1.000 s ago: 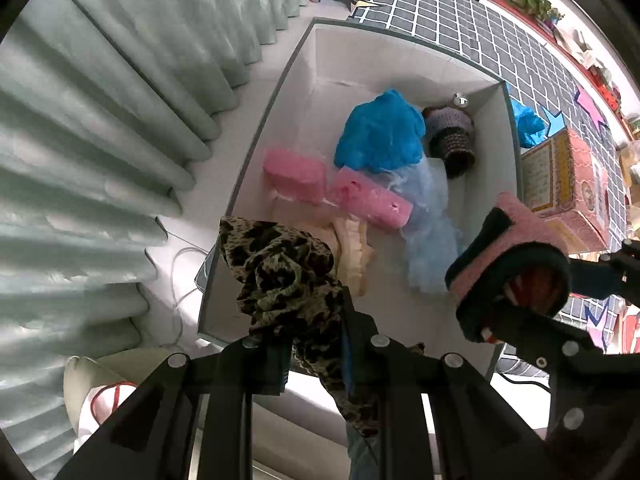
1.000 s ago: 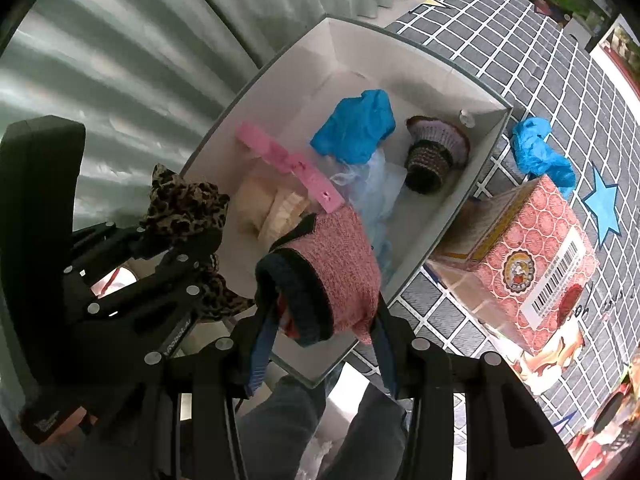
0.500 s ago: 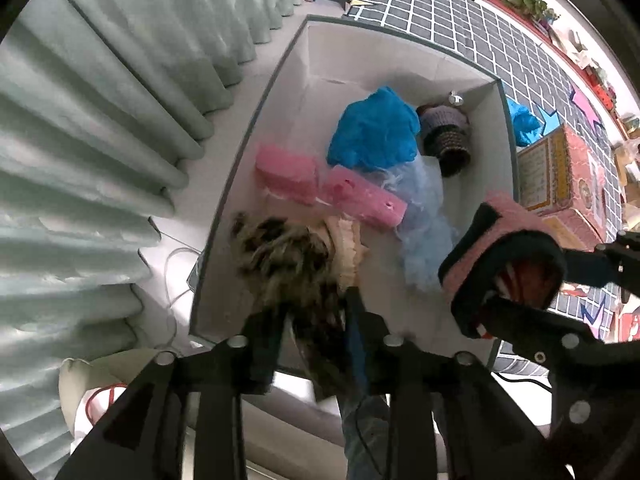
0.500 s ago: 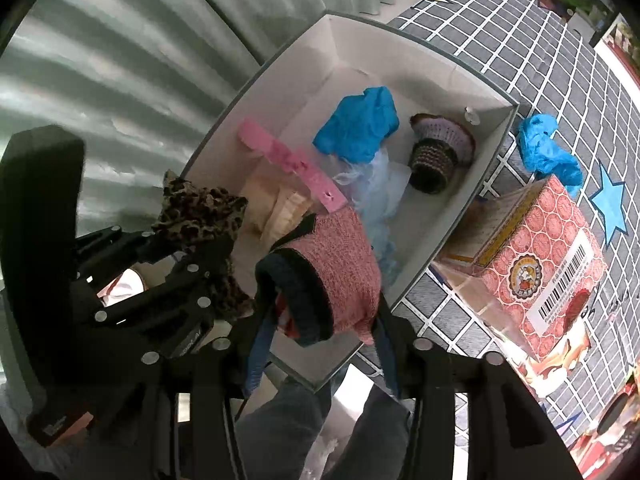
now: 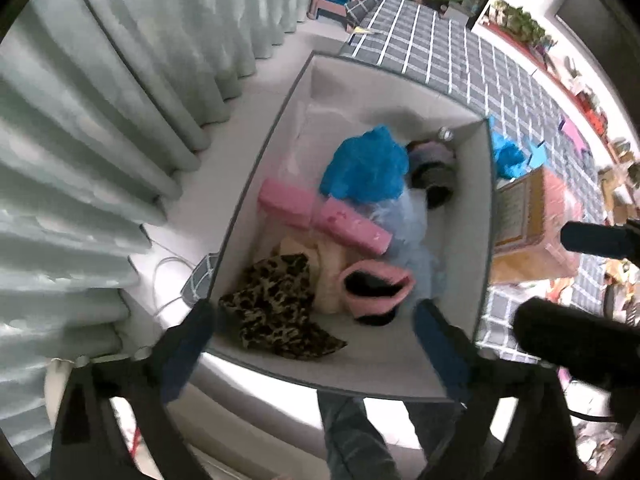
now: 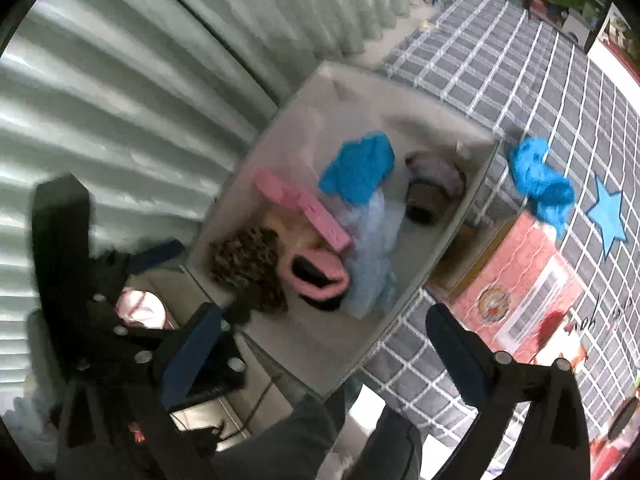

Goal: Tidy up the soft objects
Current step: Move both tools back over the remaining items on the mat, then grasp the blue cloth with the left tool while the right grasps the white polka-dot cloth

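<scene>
Both tools hung above the white storage box (image 5: 484, 216), each with its fingers spread wide and nothing between them: the left hand-held gripper (image 5: 314, 320) over the box's near end, the right hand-held gripper (image 6: 324, 320) a little to the side of it, over the box's near corner and the rug.

Inside the box the leopard-print cloth (image 5: 276, 304) lay crumpled in the near corner, touching the pink knitted slipper (image 5: 376, 288), whose dark opening faced upward; behind them sat a cream fabric piece (image 5: 328, 264), two pink blocks (image 5: 320, 212), pale blue film (image 5: 412, 220), a blue plastic bag (image 5: 366, 166) and a dark knitted cup-shaped thing (image 6: 434, 190).

One task item remained outside: a second blue bag (image 6: 540, 182), bunched on the grey checked rug (image 6: 500, 76) just beyond the box's far corner, near the red printed carton (image 6: 524, 276); it looked feather-light, limp and slick, so a pinch on a thick bunched fold would probably hold better than one on a single thin layer, which might slide out or tear.

Room seemed adequate: the rug around the bag was bare on the far side; the carton and the box wall crowded the near side, so an approach from above looked safest; the curtain (image 5: 100, 120) hung close along the box's left side.
</scene>
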The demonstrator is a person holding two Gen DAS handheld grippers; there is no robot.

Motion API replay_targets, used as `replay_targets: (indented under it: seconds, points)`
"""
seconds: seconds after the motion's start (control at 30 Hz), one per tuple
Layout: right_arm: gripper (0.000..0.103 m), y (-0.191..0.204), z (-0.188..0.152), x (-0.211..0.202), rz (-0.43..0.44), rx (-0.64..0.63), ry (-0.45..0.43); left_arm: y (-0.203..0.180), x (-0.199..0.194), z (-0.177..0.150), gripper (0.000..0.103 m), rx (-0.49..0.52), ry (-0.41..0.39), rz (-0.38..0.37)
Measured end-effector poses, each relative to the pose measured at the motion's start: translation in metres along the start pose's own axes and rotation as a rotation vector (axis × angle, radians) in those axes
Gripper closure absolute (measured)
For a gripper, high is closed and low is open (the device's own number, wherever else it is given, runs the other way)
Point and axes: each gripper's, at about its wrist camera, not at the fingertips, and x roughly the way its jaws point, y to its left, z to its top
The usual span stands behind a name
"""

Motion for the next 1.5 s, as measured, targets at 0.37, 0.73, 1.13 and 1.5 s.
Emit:
replay_targets:
  seconds: [0.37,0.73,1.13,1.5]
  points:
    - [0.0,-0.141,0.013,-0.065,-0.05,0.313,-0.124,-0.036,-0.026,0.036,0.0,0.007,-0.037,-0.076]
    - [0.0,-0.267,0.004,0.046,0.068,0.616,0.12,-0.097,-0.011,0.06,0.0,0.048,0.051,-0.08]
    - [0.049,-0.275,0.014,0.122,0.162,0.614,0.27,-0.141,-0.004,0.092,0.0,0.07,0.071,-0.022]
    - [0.063,-0.347,-0.042,0.058,0.183,0.729,0.112,-0.266,0.053,0.167,0.0,0.218,0.113,-0.015]
